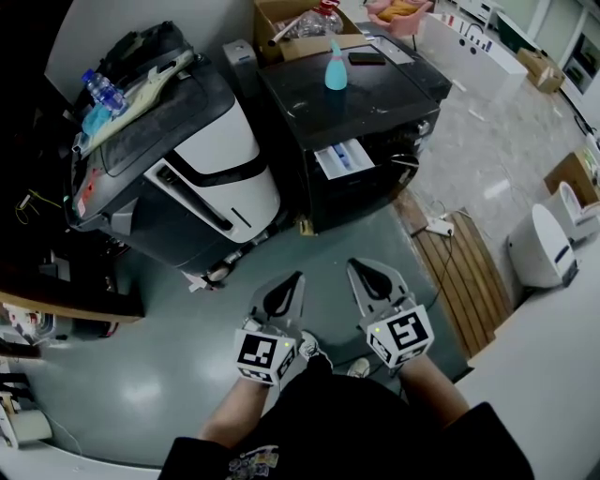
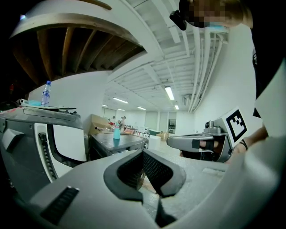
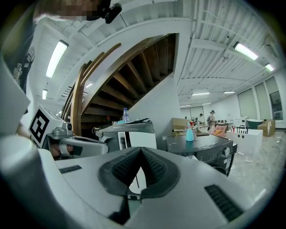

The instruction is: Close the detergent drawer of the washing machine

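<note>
- One drawer (image 1: 345,157) stands pulled out of the front of the washer (image 1: 309,98), at the upper corner that lies on the left in the head view. Its open tray is white with a blue part inside.
- The washer is dark and sits at the top middle of the head view, its front turned toward the person.
- On its lid stands a blue spray bottle (image 1: 336,67), upright, with a dark flat item (image 1: 366,58) just beside it.
- Both grippers hang side by side, low in the head view over the grey-green floor (image 1: 169,375), well apart from the washer and drawer.
- The left gripper (image 1: 286,292) has its jaws closed together with nothing between the pads; its own view shows the ribbed pads meeting at the tip (image 2: 143,153), with the washer and bottle far ahead.
- The right gripper (image 1: 370,279) is likewise closed and empty, pads pressed on each other (image 3: 140,151). It points level toward the washer.
- Left of the washer stands a white machine (image 1: 206,159) with a dark top; a water bottle (image 1: 98,89) lies on it among other clutter.
- Behind the washer sits a cardboard box (image 1: 291,23).
- To the washer's right, wooden slats (image 1: 469,272) lie on the floor, with a power strip (image 1: 439,225) at their near end.
</note>
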`<state>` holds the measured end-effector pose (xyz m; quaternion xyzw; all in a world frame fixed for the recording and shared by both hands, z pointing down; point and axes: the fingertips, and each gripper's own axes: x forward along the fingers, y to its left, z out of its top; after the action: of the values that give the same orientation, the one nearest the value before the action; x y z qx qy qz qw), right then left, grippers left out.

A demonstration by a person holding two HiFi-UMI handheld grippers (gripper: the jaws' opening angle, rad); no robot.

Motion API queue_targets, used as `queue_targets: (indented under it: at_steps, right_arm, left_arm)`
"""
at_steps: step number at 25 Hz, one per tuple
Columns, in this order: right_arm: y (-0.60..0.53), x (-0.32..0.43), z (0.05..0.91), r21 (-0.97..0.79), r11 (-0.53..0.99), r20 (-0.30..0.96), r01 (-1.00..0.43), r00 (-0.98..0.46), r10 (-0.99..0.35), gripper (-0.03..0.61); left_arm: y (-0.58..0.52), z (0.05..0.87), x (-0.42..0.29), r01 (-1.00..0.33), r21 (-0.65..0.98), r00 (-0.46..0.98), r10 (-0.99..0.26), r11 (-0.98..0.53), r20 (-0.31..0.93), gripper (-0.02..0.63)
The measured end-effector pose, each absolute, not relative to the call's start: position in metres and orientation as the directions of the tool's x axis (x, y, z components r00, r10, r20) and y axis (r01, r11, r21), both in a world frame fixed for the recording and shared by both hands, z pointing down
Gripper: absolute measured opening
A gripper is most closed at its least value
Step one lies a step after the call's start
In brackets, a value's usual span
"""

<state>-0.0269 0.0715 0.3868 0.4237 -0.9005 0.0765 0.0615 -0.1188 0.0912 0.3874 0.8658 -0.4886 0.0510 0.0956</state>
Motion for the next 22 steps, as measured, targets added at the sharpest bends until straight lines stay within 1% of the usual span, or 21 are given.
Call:
queue_targets:
  at_steps: [12,17,22]
  right_arm:
    - [0.027,-0.078,0.387,-0.076,0.61,0.167,-0.789,-0.613,-0.772,0.0]
    - [0.014,-0.089,0.386,-0.079,0.597,0.162,-0.799,-0.601,-0.783,0.0]
    - [0.006,-0.093,0.38,-0.073,0.599,0.152,-0.797,-0.603,-0.783,0.002]
  left_arm:
    - [0.042,0.393,-0.174,-0.841,0.127,0.542,-0.821,-0.527,0.181,0.003]
    - [0.026,0.389,-0.188,-0.834,0.126,0.551,-0.821,-0.537,0.15,0.003]
    - [0.019,0.384,-0.193,-0.834,0.113,0.552,-0.82,-0.54,0.153,0.003]
